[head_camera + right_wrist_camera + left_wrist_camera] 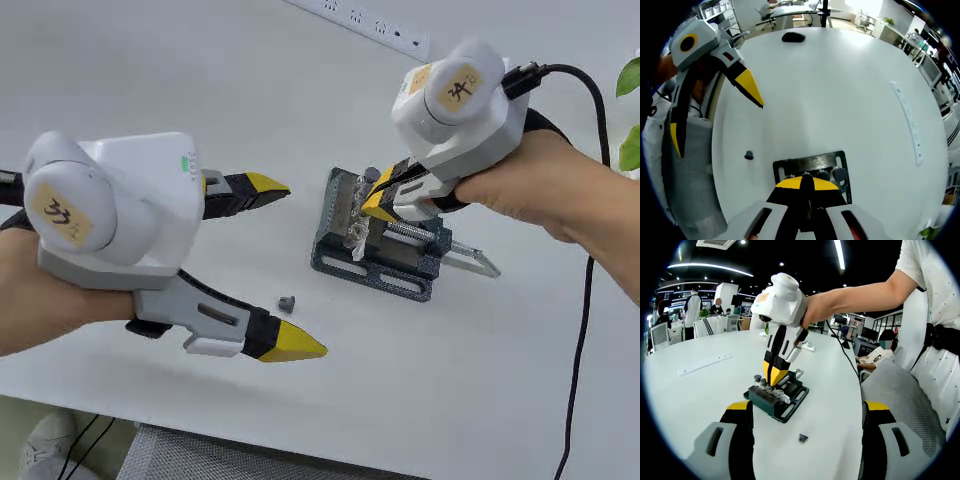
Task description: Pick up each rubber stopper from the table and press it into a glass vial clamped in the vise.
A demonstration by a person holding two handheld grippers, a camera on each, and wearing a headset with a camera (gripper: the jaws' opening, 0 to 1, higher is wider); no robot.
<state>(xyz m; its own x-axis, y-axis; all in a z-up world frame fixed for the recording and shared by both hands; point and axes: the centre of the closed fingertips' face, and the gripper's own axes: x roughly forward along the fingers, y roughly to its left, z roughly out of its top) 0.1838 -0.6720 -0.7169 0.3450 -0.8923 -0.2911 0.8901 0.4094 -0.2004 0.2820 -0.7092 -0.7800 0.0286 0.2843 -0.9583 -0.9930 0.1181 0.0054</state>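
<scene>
Right now my left tongs (298,268) sit at the lower left of the head view, jaws spread wide and holding nothing. A tan sticker (62,215) on the body carries handwritten marks I can't read for sure. One grey rubber stopper (287,303) lies on the white desk (200,80), just above the lower yellow tip. My right tongs (375,205), right of centre, have their jaws pinched together over the glass vials (357,238) in the vise (385,268). Whether they grip anything, I cannot tell.
</scene>
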